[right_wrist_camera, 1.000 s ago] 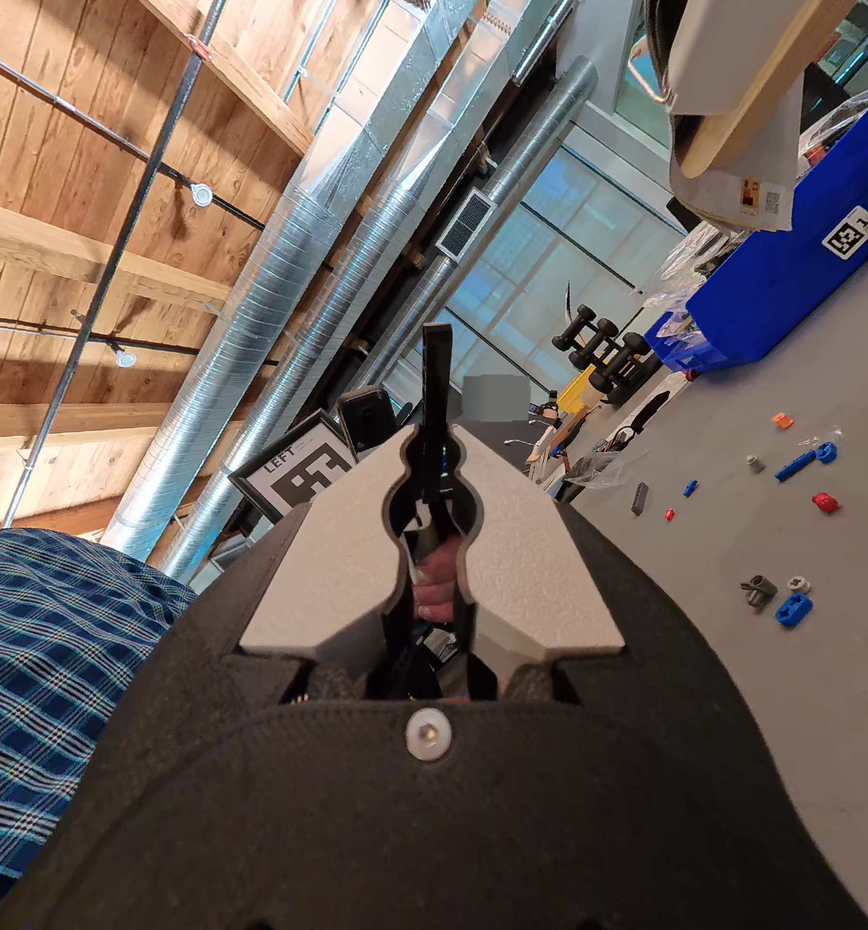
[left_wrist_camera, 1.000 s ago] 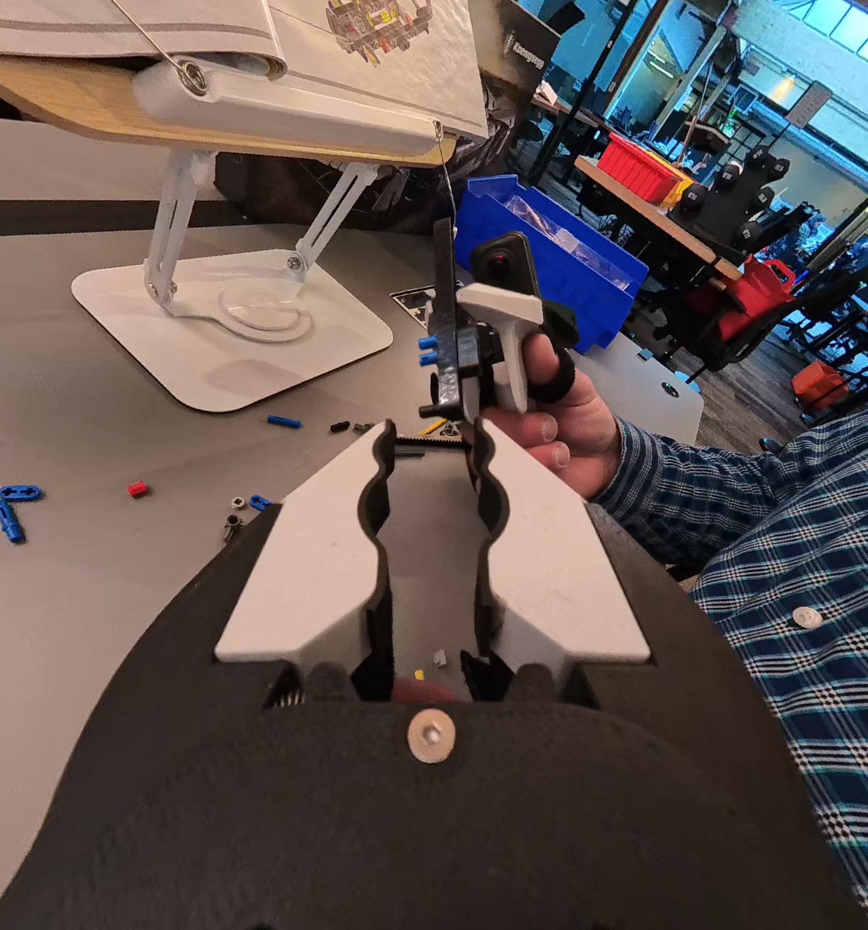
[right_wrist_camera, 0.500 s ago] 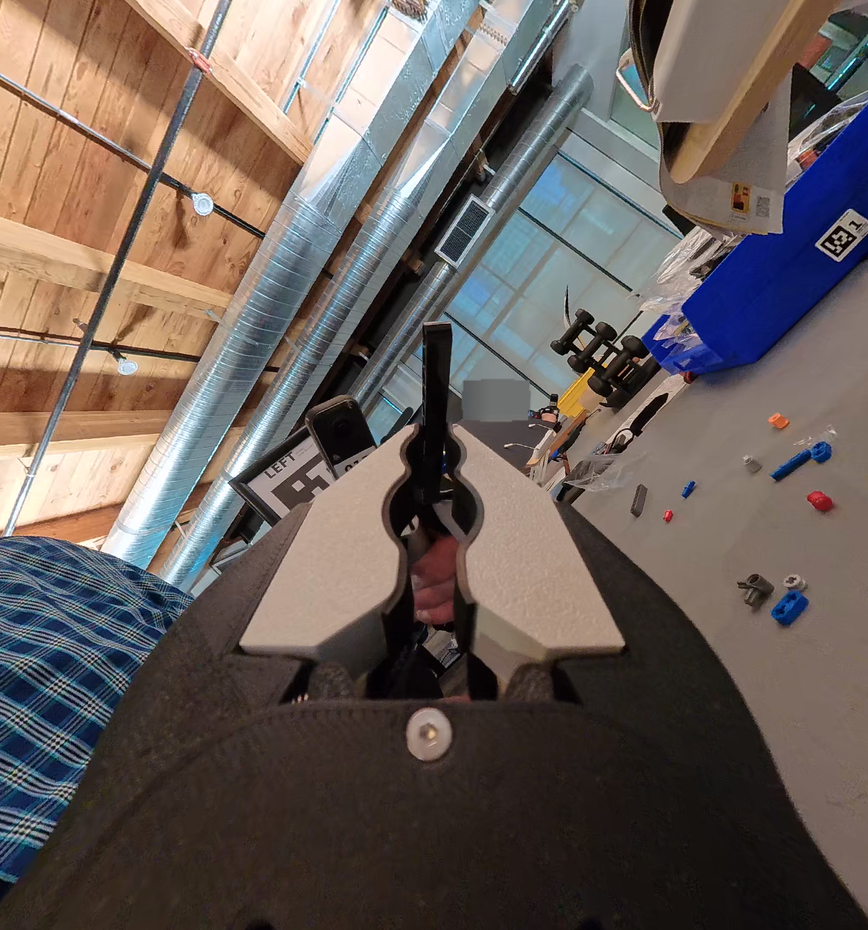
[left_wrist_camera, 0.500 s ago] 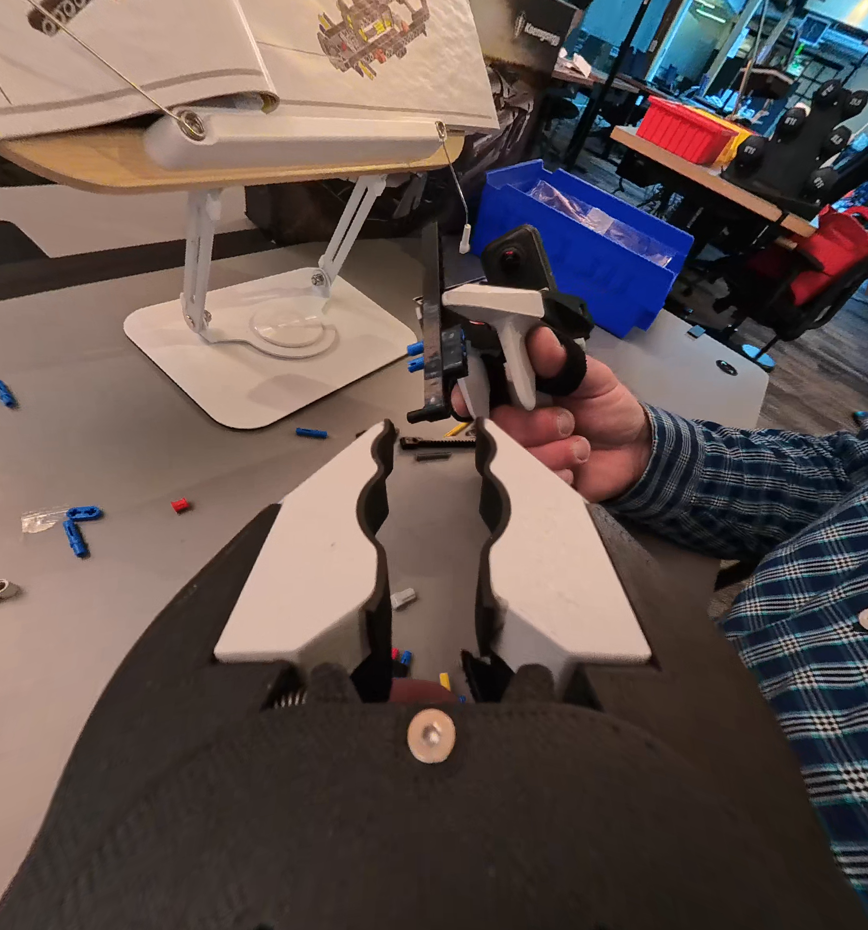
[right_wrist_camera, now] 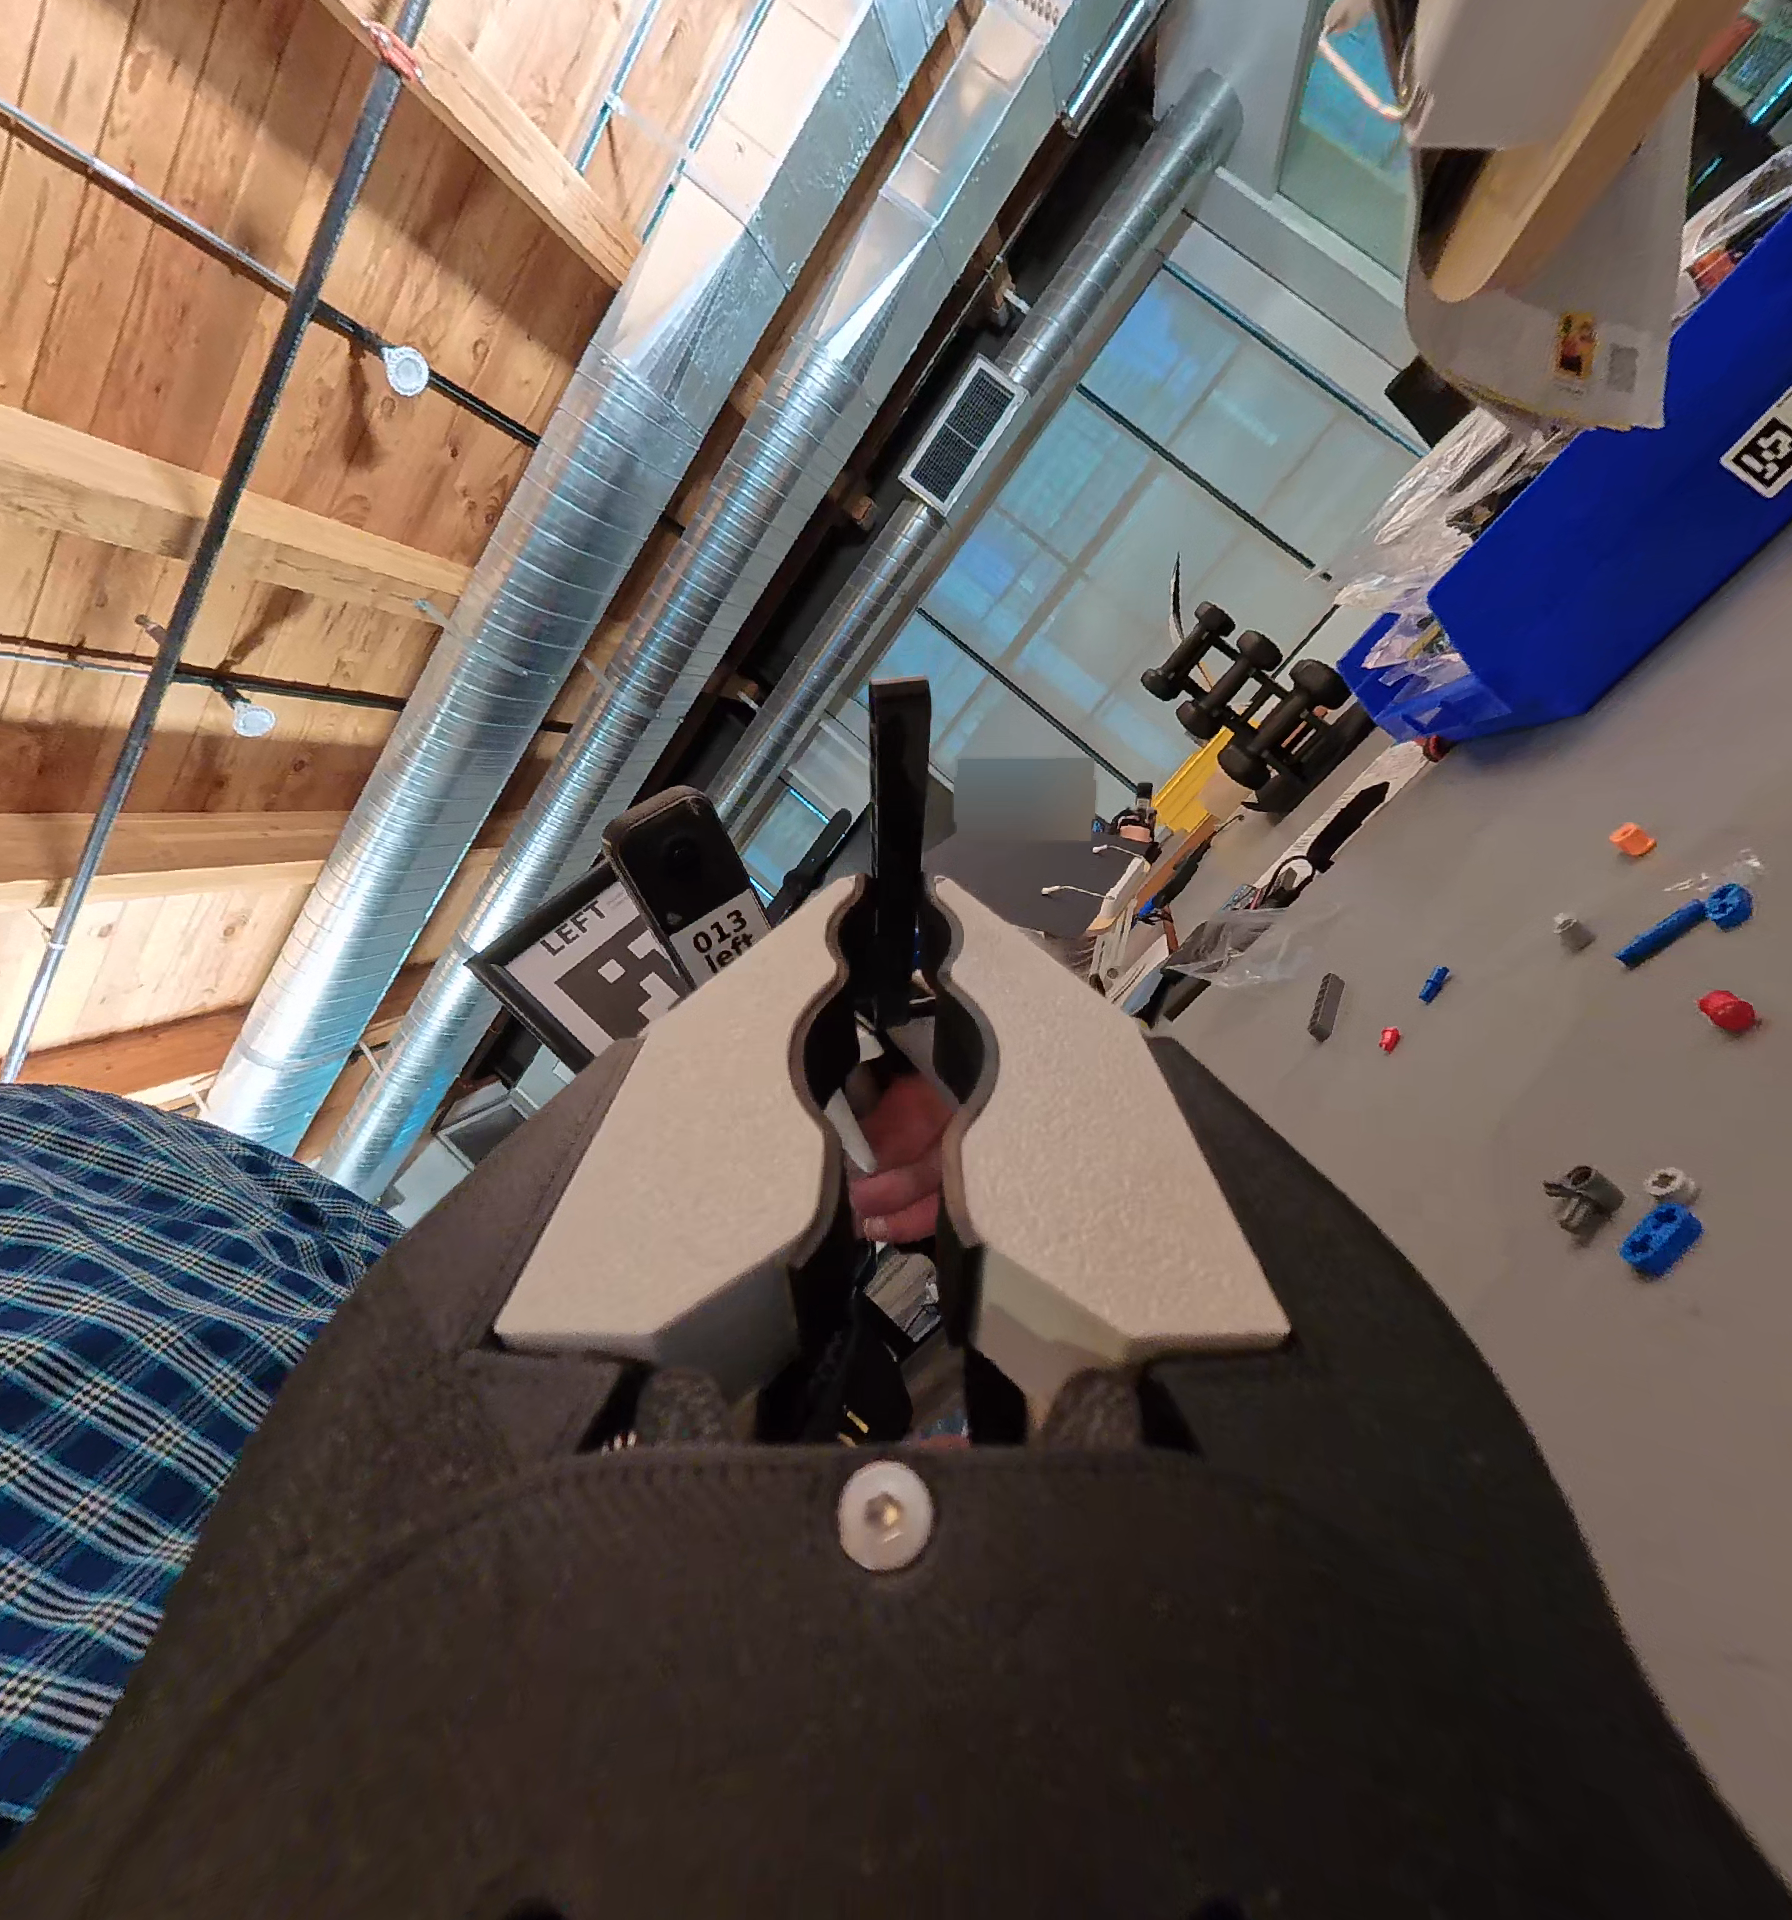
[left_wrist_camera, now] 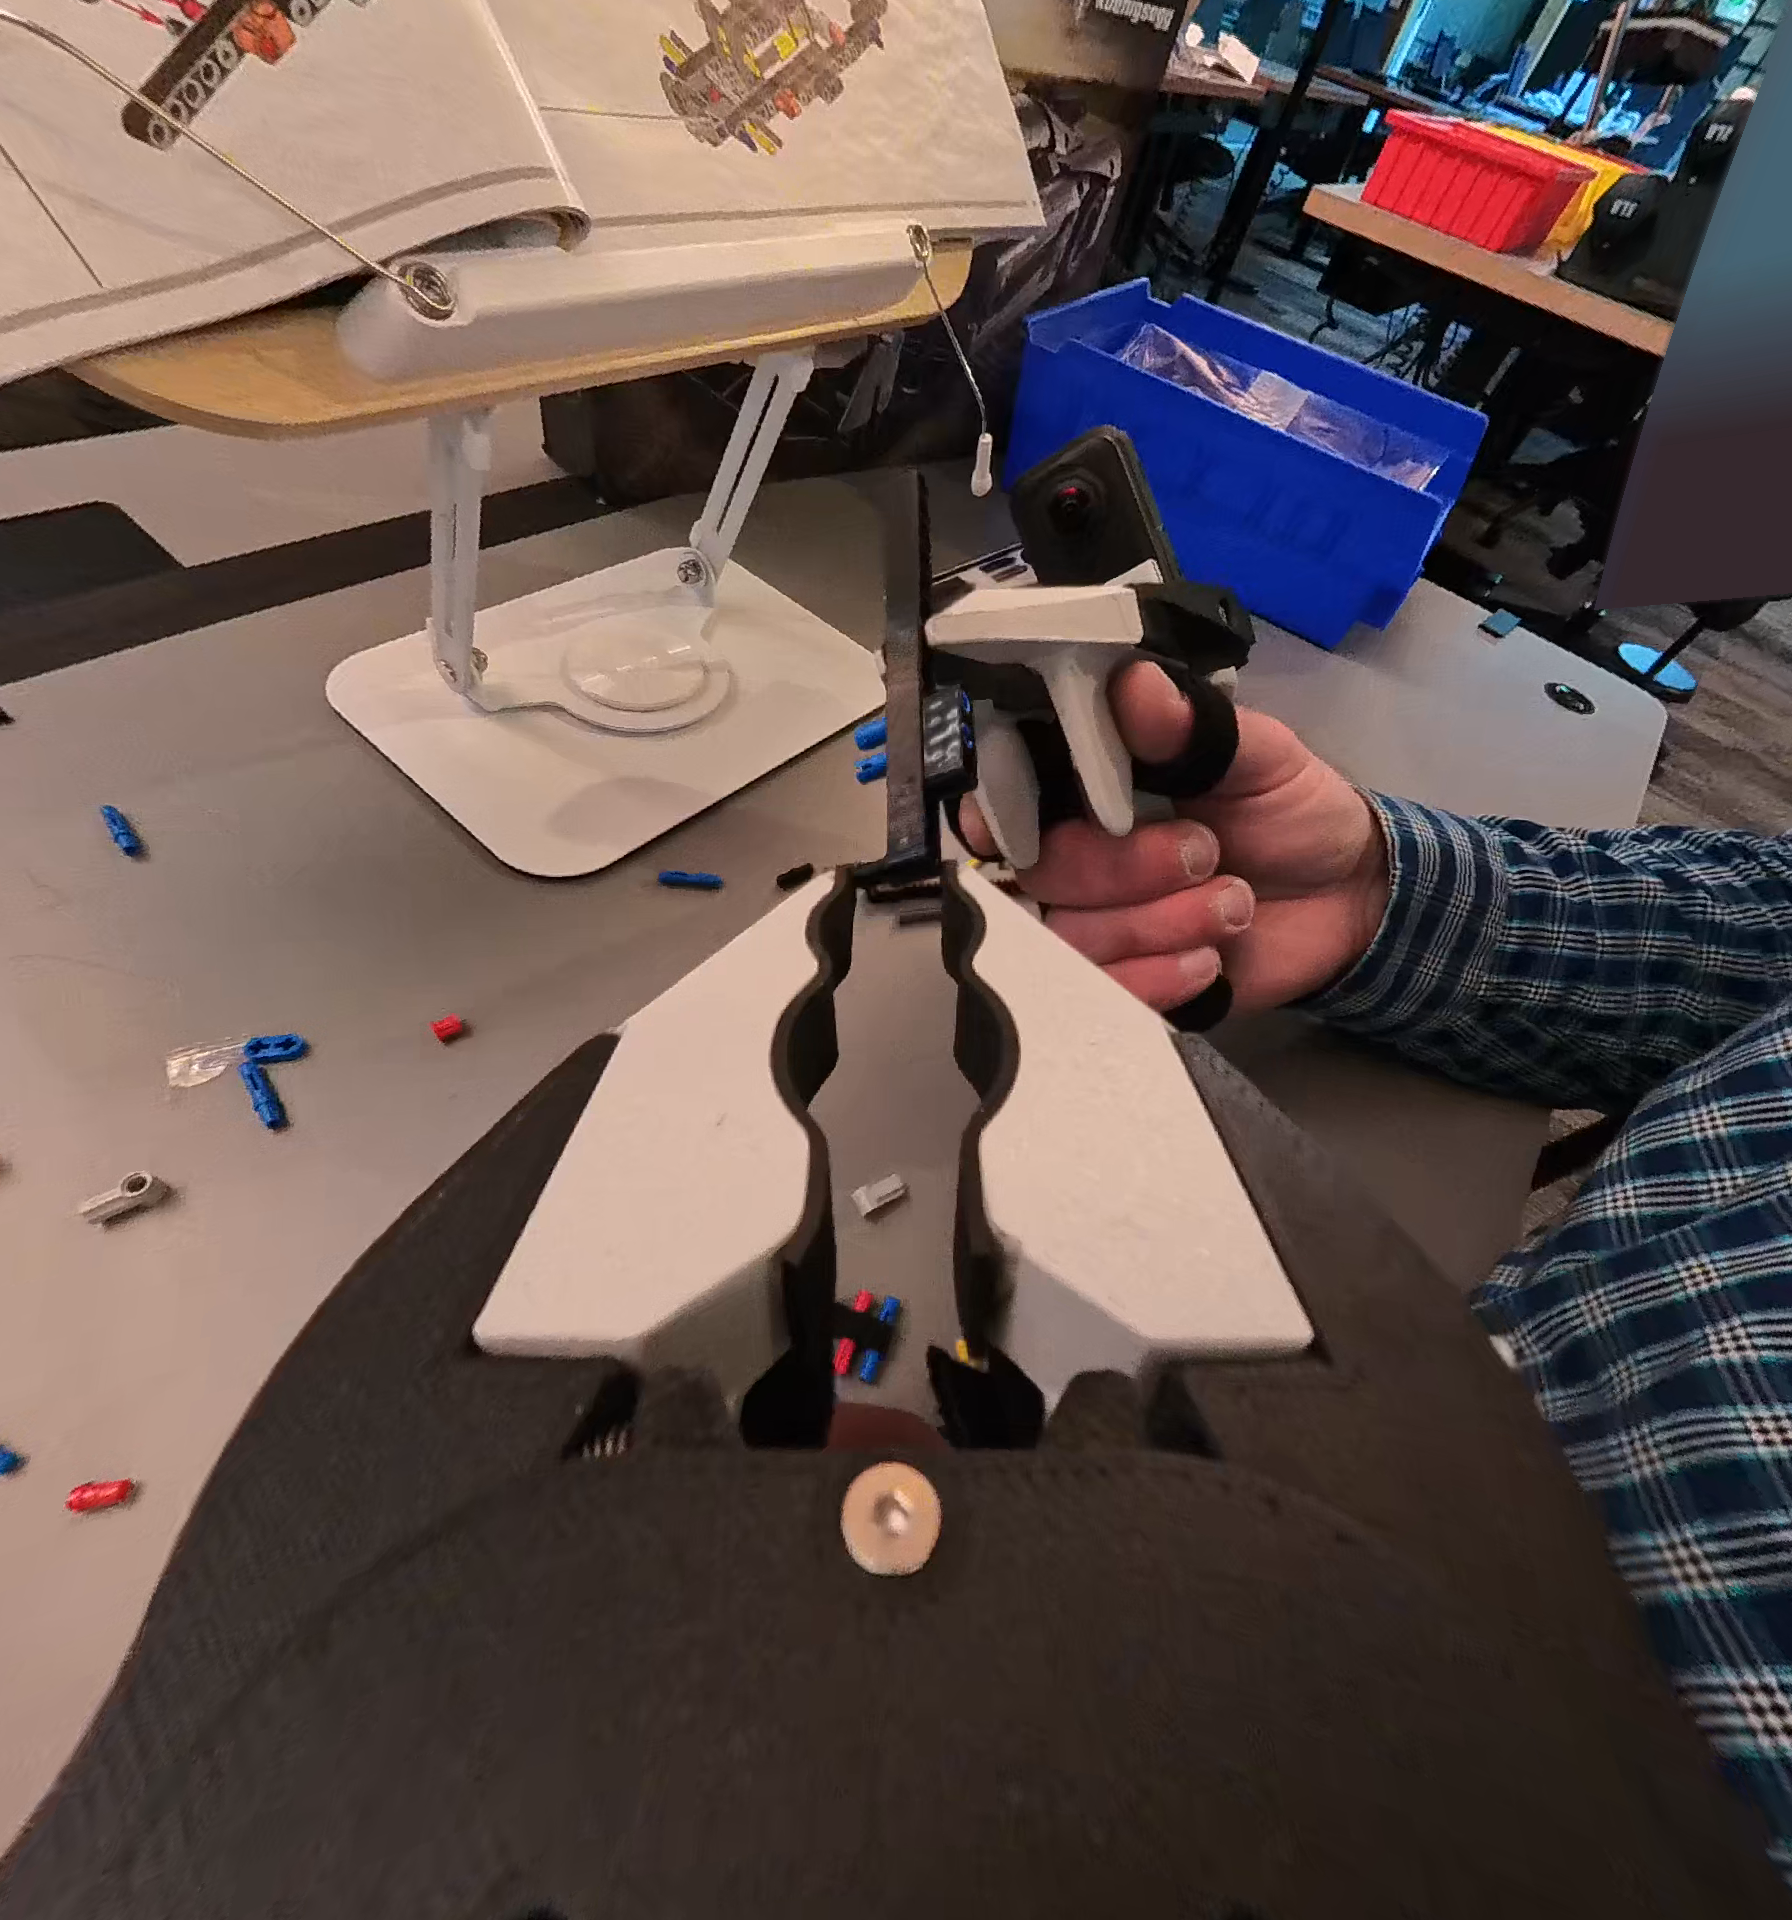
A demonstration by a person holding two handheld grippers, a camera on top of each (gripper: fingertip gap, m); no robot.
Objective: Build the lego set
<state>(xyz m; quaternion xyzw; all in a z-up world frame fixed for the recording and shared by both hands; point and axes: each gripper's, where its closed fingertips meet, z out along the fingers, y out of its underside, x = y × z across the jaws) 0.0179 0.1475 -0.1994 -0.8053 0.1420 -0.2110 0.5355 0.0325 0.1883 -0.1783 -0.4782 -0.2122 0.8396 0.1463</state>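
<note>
Hidden, cropped and unclear parts around both tongs

The long black beam (right_wrist_camera: pixel 897 831) vanishes between the right gripper (right_wrist_camera: pixel 897 914)'s fingers, its lower end hidden. The pieces below the left gripper (left_wrist_camera: pixel 897 894)'s gap, a red-blue-black cluster (left_wrist_camera: pixel 864 1333), are too small to tell. The instruction booklet (left_wrist_camera: pixel 456 135) above is cut by the top edge. The plaid sleeve (left_wrist_camera: pixel 1650 1195) runs off right.

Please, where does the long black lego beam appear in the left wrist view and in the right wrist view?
Left wrist view: the long black lego beam stands upright above centre, held by the right gripper, beyond the open left gripper.
Right wrist view: the beam rises at centre from between the right gripper's fingers.
Shared landmark: the blue bin on the table.
</note>
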